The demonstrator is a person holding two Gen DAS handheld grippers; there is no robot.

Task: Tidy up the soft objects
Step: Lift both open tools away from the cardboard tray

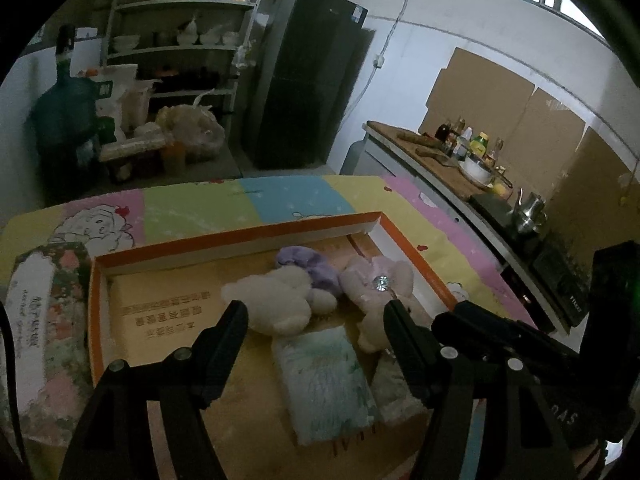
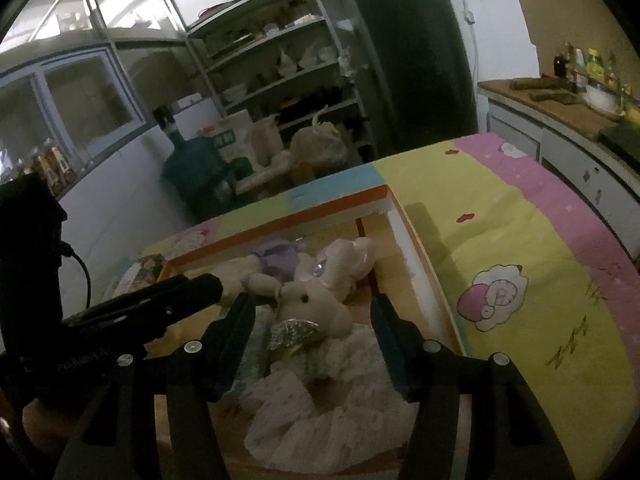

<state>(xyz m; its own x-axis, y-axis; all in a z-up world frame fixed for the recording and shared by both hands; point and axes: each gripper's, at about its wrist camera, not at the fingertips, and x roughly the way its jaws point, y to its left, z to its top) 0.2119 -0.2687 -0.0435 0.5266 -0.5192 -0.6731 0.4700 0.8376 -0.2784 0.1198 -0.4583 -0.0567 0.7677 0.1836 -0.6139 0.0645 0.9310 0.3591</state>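
A shallow cardboard box with an orange rim (image 1: 240, 236) (image 2: 416, 240) lies on a colourful cartoon sheet. Inside it rest a cream plush bear with purple clothing (image 1: 276, 296) (image 2: 264, 268), a pale pink plush (image 1: 380, 280) (image 2: 348, 256), a small beige plush with a sequinned patch (image 2: 316, 308), a pale green pack (image 1: 328, 380) and a white lacy cloth (image 2: 348, 396). My left gripper (image 1: 316, 316) hovers open above the pack, nothing between its fingers. My right gripper (image 2: 312, 312) stands open over the beige plush and cloth, not pressing either. It also shows at the right of the left wrist view (image 1: 520, 340).
A floral-patterned box (image 1: 44, 320) lies left of the cardboard box. A counter with bottles, a bowl and a kettle (image 1: 480, 160) runs along the right. Metal shelves (image 1: 180, 40), a dark fridge (image 1: 312, 72) and a blue water jug (image 1: 64, 108) stand behind the table.
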